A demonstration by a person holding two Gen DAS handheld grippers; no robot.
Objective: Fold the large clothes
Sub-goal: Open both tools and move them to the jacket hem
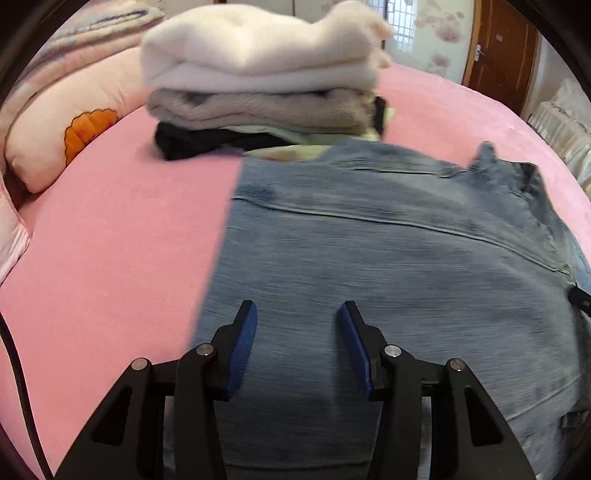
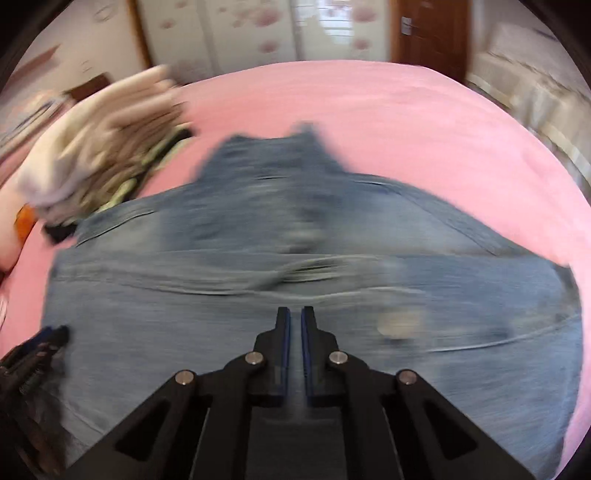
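Observation:
A pair of blue jeans lies spread flat on the pink bed. My left gripper is open and empty, just above the denim near its left edge. In the right wrist view the jeans fill the lower half, blurred by motion. My right gripper hovers over them with its jaws nearly together and a thin gap between the blue pads; nothing shows between them. The left gripper's tip shows at the left edge of that view.
A stack of folded clothes, white on top, then beige and black, stands on the bed beyond the jeans, and also shows in the right wrist view. A pink pillow lies at the left. A wooden door stands behind the bed.

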